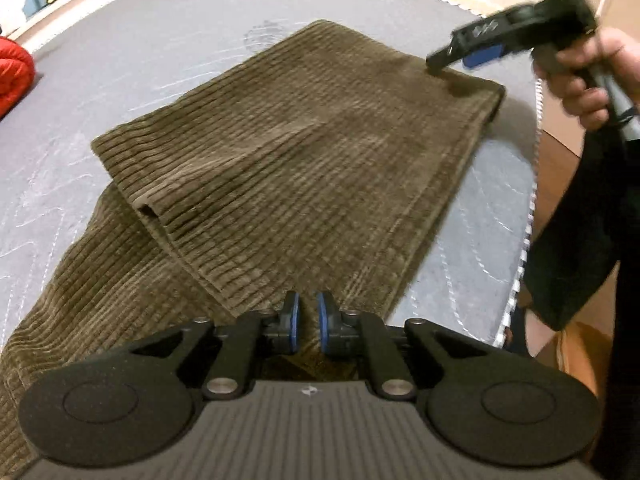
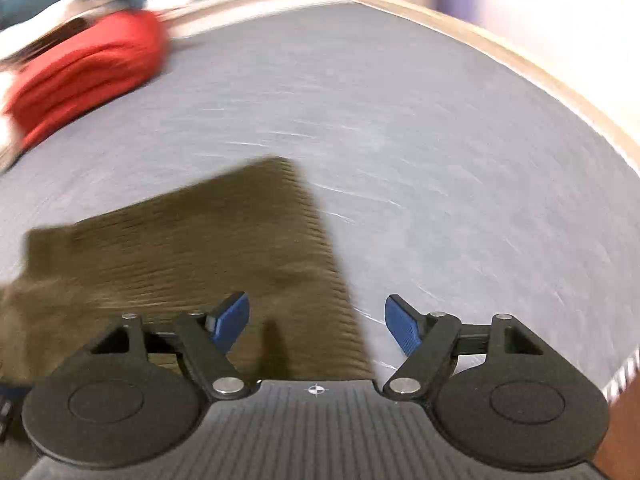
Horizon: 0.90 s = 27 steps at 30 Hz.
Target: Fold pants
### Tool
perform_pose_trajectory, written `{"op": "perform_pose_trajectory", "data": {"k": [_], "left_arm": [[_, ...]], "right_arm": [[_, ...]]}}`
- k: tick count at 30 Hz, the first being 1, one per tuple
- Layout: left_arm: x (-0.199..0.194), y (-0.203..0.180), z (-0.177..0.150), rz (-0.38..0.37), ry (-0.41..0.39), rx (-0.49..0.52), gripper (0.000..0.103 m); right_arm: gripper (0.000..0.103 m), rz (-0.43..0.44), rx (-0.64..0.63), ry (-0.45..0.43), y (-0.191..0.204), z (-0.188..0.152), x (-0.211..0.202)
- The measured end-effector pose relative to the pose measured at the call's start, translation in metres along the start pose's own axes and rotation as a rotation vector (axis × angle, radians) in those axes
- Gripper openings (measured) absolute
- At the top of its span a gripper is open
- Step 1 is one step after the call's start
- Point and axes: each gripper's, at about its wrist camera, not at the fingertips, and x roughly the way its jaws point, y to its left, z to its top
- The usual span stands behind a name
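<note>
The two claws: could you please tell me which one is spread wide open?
The right claw is spread wide with nothing between its pads, over the brown pants. The left claw is almost closed.

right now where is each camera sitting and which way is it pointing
Left wrist: sits on the left gripper, low over the near end of the brown pants, looking along them across the grey mattress; its nearly closed fingers, the right gripper and the person's right hand show.
Right wrist: sits on the right gripper, above a corner of the pants, facing across the mattress toward a red bundle; its wide-open fingers show.
Shared: pants, mattress, red bundle.
</note>
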Motion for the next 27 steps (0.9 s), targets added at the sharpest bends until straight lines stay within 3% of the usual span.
{"op": "perform_pose_trajectory", "data": {"k": [2, 6, 10, 12, 13, 14, 17, 20, 22, 25, 27], "left_arm": [[-0.005, -0.003, -0.005, -0.015, -0.006, 0.004, 0.009], [-0.016, -0.006, -0.009, -0.014, -0.017, 0.001, 0.009], [-0.022, -0.007, -0.006, 0.043, -0.041, -0.052, 0.010], [-0.029, -0.011, -0.004, 0.087, -0.076, -0.078, 0.018], [-0.035, -0.012, -0.004, 0.105, -0.100, -0.105, 0.021], [-0.041, -0.011, -0.003, 0.117, -0.125, -0.142, 0.023], [-0.060, -0.013, -0.002, 0.159, -0.186, -0.252, 0.023], [-0.083, -0.017, 0.003, 0.159, -0.284, -0.315, 0.023], [-0.099, -0.015, 0.007, 0.111, -0.386, -0.366, 0.023], [-0.111, -0.005, 0.009, -0.003, -0.518, -0.446, 0.038], [-0.107, 0.002, 0.012, -0.080, -0.542, -0.485, 0.056]], "right_arm": [[0.077, -0.001, 0.085, 0.060, -0.017, -0.010, 0.011], [0.080, 0.118, 0.210, 0.161, -0.028, -0.026, 0.025], [0.081, 0.151, 0.183, 0.163, -0.018, -0.027, 0.026], [0.075, 0.131, 0.144, 0.147, -0.008, -0.031, 0.023], [0.066, 0.122, 0.124, 0.133, -0.003, -0.032, 0.019], [0.054, 0.113, 0.113, 0.114, 0.000, -0.031, 0.016], [0.034, 0.103, 0.059, 0.008, 0.016, -0.037, -0.013], [0.031, 0.116, -0.107, -0.184, 0.053, -0.055, -0.053], [0.031, 0.160, -0.263, -0.301, 0.084, -0.076, -0.076], [0.031, 0.210, -0.529, -0.435, 0.130, -0.111, -0.097], [0.031, 0.231, -0.661, -0.486, 0.150, -0.131, -0.101]]}}
